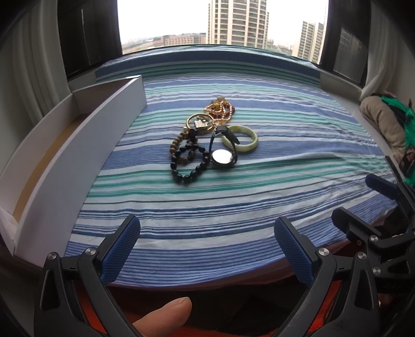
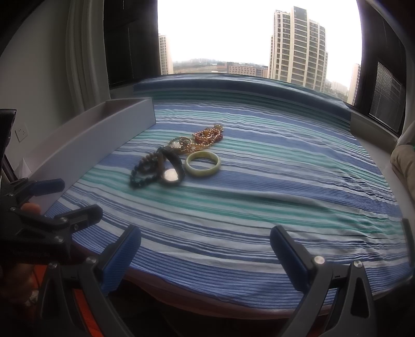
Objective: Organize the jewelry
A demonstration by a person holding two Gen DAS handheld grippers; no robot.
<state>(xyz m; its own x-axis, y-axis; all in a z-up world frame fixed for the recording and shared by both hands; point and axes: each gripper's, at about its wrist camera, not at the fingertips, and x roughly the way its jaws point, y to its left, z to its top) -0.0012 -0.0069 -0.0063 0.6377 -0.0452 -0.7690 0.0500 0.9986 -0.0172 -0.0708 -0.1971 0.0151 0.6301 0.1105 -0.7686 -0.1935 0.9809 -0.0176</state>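
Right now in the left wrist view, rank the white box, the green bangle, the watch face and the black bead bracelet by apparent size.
1. white box, by far the largest, though also nearest the camera.
2. black bead bracelet.
3. green bangle.
4. watch face, smallest.
The bracelet and bangle look close; the bracelet's loop is irregular, so that order is unsure.

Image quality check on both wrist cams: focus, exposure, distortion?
Left wrist: jewelry pile sharp, window sky blown out, strong fisheye bowing of the striped cloth. Right wrist: softer overall, watch and dark bead bracelet blurred, jade bangle readable, sky clipped, dark vignette corners.
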